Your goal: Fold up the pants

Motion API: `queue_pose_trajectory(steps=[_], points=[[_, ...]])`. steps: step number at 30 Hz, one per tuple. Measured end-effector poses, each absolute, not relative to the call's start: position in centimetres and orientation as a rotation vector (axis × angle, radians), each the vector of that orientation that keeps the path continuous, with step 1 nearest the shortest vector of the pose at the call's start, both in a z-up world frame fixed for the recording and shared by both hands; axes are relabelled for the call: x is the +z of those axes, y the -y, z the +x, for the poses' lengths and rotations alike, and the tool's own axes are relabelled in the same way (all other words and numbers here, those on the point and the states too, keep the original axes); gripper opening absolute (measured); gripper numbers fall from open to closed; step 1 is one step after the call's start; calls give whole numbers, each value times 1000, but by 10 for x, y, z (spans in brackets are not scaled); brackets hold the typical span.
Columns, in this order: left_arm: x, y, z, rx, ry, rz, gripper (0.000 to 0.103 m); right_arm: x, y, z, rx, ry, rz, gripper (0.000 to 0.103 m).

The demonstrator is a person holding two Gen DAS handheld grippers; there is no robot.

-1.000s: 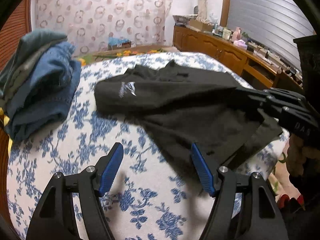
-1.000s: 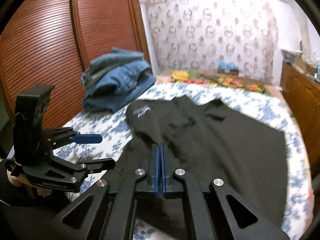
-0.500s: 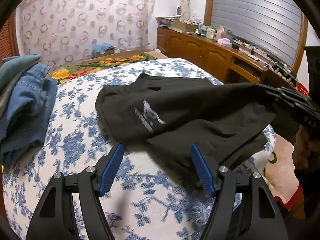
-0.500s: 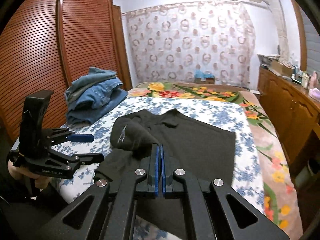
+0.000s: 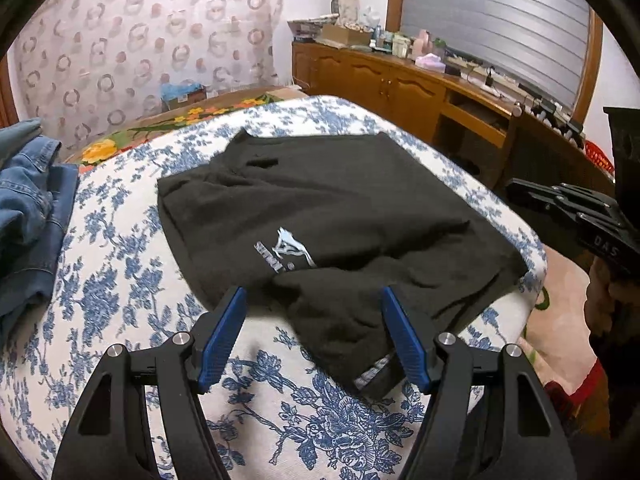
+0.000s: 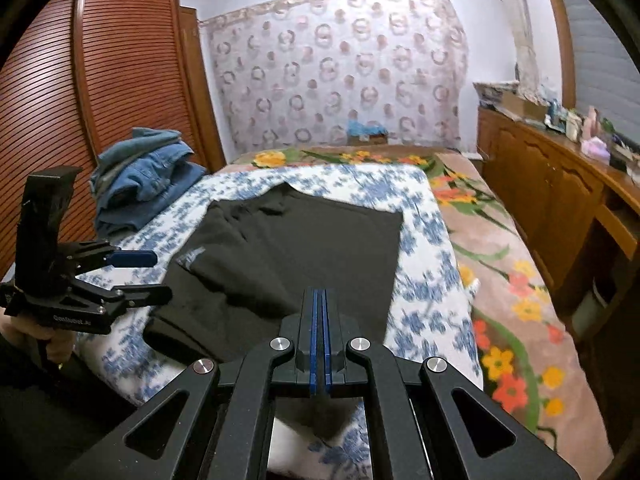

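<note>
The black fabric pants with a white logo [image 5: 320,216] lie folded flat on the bed's blue-flowered white cover [image 5: 100,280], long axis running from the near edge toward the far curtained wall, hem end nearest. The left claw [image 5: 314,336] stands wide, empty, over the near hem. The right claw [image 6: 319,344] is pressed together on nothing, above the pants' near edge. A heap of blue denim [image 6: 148,176] sits at the bed's left side.

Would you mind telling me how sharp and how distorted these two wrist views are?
Left wrist view: black pants fairly sharp, fisheye bulges the bed into a dome, corners vignetted. Right wrist view: floral sheet pattern smeared by motion blur, wardrobe bowed by the lens.
</note>
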State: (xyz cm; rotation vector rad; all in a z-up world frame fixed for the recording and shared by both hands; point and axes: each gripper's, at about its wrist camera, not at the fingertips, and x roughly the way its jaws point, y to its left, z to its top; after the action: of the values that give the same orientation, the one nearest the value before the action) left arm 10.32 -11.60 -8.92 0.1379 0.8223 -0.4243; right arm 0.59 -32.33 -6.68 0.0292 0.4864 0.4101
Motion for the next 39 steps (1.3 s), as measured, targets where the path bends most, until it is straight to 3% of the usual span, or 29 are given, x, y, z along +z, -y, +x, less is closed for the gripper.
queue_pose_trajectory(steps=[6, 8, 11, 18, 21, 23, 25, 39], points=[[-107, 117, 107, -415, -884, 161, 71, -69, 321, 7, 416, -518, 58, 2], [-110, 117, 107, -414, -892, 158, 71, -70, 320, 9, 418, -525, 61, 13], [-111, 117, 107, -417, -893, 150, 71, -76, 314, 17, 434, -557, 52, 21], [-110, 114, 106, -420, -889, 139, 71, -86, 306, 31, 437, -604, 45, 25], [-110, 115, 106, -421, -885, 139, 71, -82, 303, 31, 484, -584, 40, 25], [-109, 115, 106, -421, -883, 140, 71, -85, 301, 34, 496, -583, 27, 9], [-109, 115, 105, -422, -879, 137, 71, -85, 299, 35, 517, -589, 21, 3], [-85, 113, 96, -443, -793, 107, 71, -43, 342, -12, 433, -433, 9, 1]])
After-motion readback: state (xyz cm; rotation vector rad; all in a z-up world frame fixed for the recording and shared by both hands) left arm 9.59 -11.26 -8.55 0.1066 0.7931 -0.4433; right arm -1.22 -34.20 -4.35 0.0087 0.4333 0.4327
